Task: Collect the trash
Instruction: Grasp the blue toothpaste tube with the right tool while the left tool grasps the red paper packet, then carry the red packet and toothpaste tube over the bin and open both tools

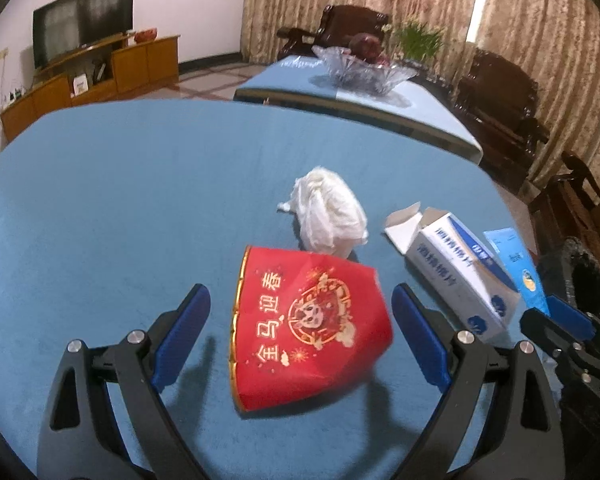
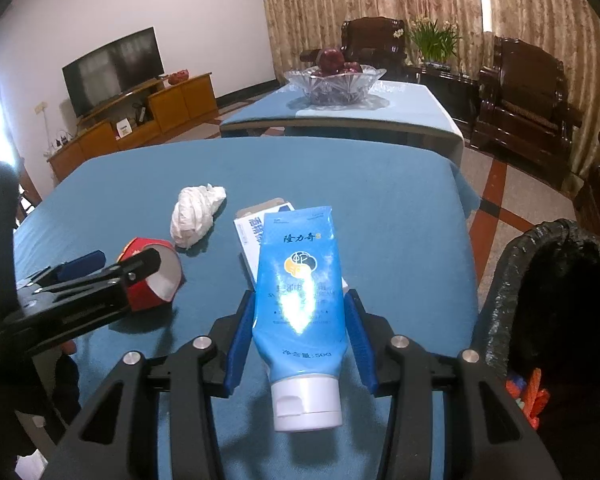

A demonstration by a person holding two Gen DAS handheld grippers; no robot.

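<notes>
Right wrist view: right hand-held gripper [image 2: 300, 320] pinches blue tube [image 2: 300, 296]; left hand-held gripper [image 1: 300, 328] spread wide.

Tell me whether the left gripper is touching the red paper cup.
Apart. The left wrist view shows the left gripper open, its blue fingers flanking the red paper cup, with blue tablecloth visible between each pad and the cup.
</notes>
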